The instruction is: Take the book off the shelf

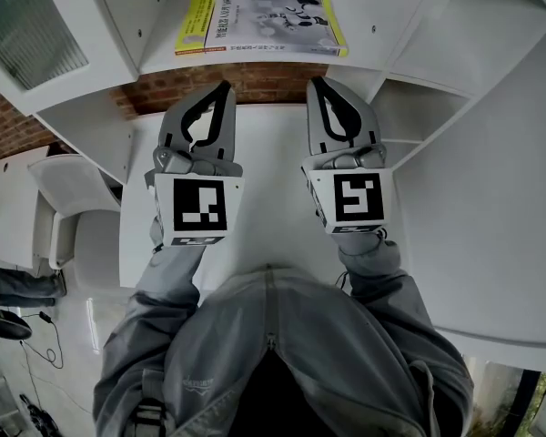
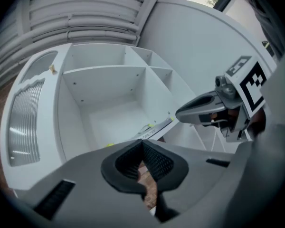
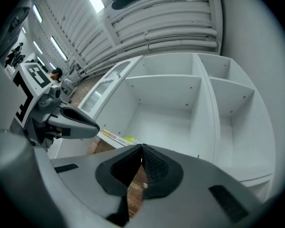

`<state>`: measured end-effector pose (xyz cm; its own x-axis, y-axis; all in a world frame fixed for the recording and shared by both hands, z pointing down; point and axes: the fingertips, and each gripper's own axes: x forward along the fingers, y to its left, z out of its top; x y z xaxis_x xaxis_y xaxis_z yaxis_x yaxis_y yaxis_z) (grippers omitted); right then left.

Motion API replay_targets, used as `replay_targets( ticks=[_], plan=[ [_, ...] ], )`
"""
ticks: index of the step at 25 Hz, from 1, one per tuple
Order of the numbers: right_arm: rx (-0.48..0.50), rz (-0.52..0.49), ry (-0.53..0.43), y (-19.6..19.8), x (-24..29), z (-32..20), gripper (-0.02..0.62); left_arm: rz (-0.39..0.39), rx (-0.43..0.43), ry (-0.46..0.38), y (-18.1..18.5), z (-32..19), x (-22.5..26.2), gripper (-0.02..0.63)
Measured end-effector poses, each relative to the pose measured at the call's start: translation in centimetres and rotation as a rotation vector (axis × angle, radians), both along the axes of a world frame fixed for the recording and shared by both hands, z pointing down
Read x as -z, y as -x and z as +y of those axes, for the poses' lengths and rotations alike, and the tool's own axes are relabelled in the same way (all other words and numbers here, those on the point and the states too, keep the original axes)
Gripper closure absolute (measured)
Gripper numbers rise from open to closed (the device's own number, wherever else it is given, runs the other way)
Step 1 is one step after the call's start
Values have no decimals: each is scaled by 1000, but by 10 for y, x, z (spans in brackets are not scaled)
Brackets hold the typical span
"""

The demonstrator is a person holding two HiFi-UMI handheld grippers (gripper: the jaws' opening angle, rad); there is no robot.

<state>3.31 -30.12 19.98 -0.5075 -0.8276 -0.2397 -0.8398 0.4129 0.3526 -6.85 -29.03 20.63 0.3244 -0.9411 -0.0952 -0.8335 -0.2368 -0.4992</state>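
On shelf (image 1: 364, 62) ahead: book (image 1: 259, 23) flat, seemingly untouched; left hand-held gripper (image 1: 223, 86), right hand-held gripper (image 1: 315, 82) clenched, empty, just short.

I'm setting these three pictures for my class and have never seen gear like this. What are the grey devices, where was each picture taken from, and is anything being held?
There is no robot here. A person in a grey jacket holds a hand-operated gripper in each hand: the left gripper and the right gripper. The cubes with black-and-white squares are part of them. The head view comes from a camera on the person's head, looking down. The other two come from cameras riding on each gripper, looking along its jaws. A book with yellow edges lies flat on a white shelf, with a brick wall behind. Both pairs of jaws are closed and hold nothing. They point toward the book without touching it.
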Motion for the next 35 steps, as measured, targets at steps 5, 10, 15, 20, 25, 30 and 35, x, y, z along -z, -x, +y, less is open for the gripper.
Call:
replay_targets(
  ticks=[5,10,15,20,25,30,35],
  plan=[
    [-11,147,-51,9,6,-7,569,-104,35,-29,1,-8,3,598],
    [-36,318,-75,16,8,-13,569,-273,78,-86,0,-14,8,598],
    [-30,375,-77,17,4,-23,569,-387,75,-111,-3,-22,11,597],
    [-1,489,-85,22,2,-29,568,-465,52,-93,-3,-30,15,593],
    [6,556,-89,21,6,-34,529,-537,33,-65,-3,-38,15,492],
    [38,665,-52,25,-1,-42,442,-573,26,-46,-3,-45,14,489],
    [60,771,-30,29,-7,-52,399,-605,1,-16,-4,-53,11,472]
  ],
)
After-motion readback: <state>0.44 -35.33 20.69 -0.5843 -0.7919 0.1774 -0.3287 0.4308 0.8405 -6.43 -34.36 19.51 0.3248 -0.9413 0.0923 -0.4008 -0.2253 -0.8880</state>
